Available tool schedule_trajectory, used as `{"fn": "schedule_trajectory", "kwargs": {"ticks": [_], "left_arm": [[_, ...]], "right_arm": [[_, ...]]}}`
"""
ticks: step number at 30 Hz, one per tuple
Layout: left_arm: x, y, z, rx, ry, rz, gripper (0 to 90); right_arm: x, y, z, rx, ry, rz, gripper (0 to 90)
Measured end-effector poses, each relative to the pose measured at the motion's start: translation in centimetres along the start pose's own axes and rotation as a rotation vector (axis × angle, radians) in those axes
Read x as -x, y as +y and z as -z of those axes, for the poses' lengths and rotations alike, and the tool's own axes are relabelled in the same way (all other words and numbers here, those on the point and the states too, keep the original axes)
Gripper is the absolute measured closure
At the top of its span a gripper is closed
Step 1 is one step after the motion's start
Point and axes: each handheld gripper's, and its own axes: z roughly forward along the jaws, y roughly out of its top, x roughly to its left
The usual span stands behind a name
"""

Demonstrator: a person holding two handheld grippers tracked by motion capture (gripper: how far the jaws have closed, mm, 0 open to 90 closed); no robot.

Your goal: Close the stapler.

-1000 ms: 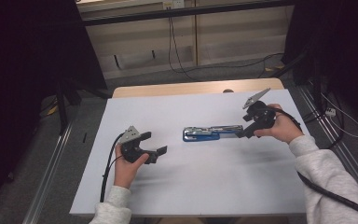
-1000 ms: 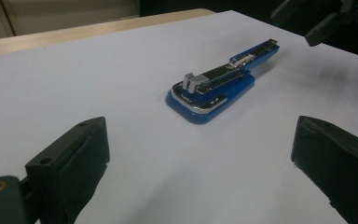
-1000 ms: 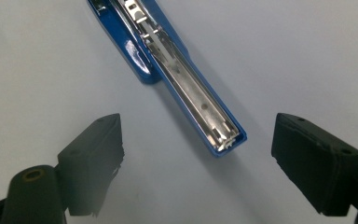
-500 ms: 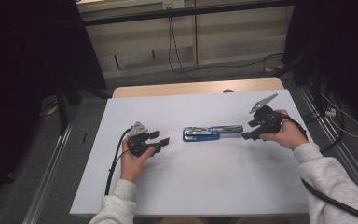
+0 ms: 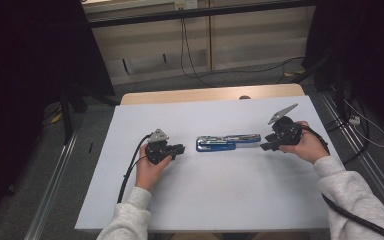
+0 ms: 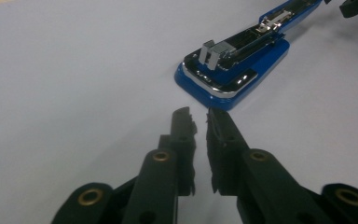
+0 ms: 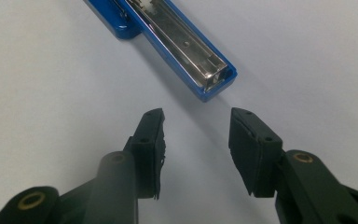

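Stapler (image 5: pixel 228 142) lies swung open flat mid-table (image 5: pixel 220 200), between both claws. Left gripper (image 6: pixel 199 120) is nearly pressed together just off its base end; right gripper (image 7: pixel 196 125) is spread at the other tip. Looks rigid, slick chrome, hinge probably floppy, so I'd pinch the blue sides.

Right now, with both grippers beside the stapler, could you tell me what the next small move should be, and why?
Probably ease the right gripper forward: its jaws stand open, aimed at the near end of the blue stapler, with a gap left. The left gripper, jaws nearly closed, sits just short of the other end, holding nothing.
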Motion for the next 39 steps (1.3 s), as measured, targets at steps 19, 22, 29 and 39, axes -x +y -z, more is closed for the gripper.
{"fn": "schedule_trajectory", "kwargs": {"ticks": [19, 22, 29, 39], "left_arm": [[-0.1, 0.4, -1.9, -0.037, 0.0, 0.014, 90.0], [0.0, 0.5, -2.2, -0.043, -0.005, 0.011, 90.0], [0.1, 0.8, -3.2, -0.061, 0.001, -0.002, 90.0], [0.5, 1.0, -3.8, -0.1, -0.001, -0.019, 90.0]], "right_arm": [[0.4, -0.4, -1.2, -0.023, -0.002, -0.011, 80.2], [0.7, -0.5, -1.2, -0.022, 0.0, -0.018, 82.5], [1.1, -0.4, -0.9, -0.015, -0.014, -0.034, 89.5], [1.1, -0.2, -1.5, -0.014, -0.011, -0.026, 90.0]]}}
